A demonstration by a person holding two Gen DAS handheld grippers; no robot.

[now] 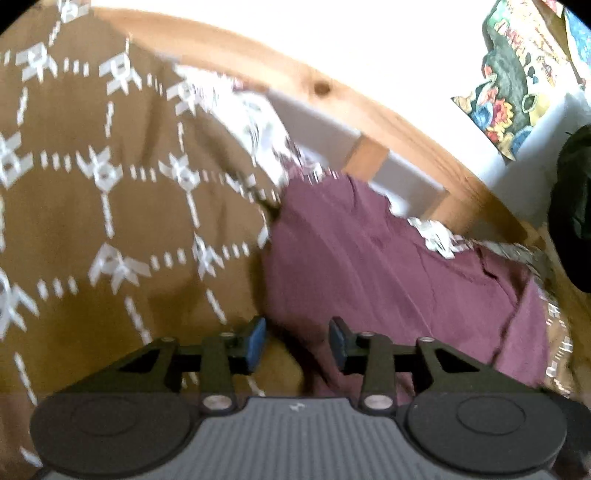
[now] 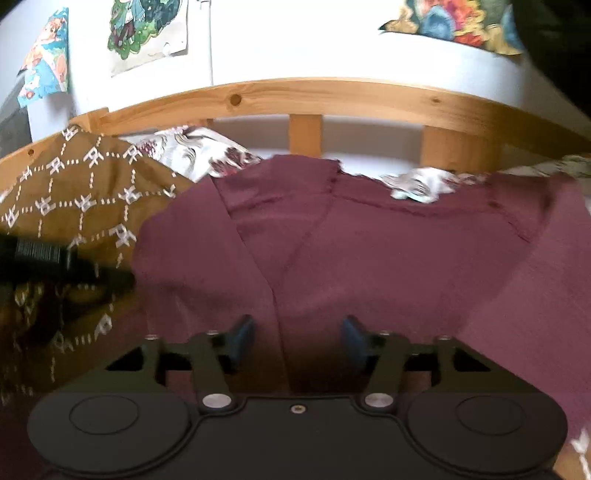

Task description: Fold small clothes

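Two cloths cover most of the bed: a brown bedspread with a white pattern, and on top of it a maroon garment spread out fairly flat, probably laid open so its edges can be reached for folding. Its far edge runs close to the wooden bed rail, and a floral sheet shows between the two. Behind the rail, colourful pictures hang on the white wall.

In the right wrist view a crease runs down the middle of the garment toward the camera. The right tongs hang low over that crease, spread wide with nothing between the blue pads, likely lining up for a pinch at the near hem. The left tongs sit at the garment's left border, where maroon meets brown, also open and empty; that spot suits taking the side edge. Both views are blurred, so whether either touches the cloth cannot be told.
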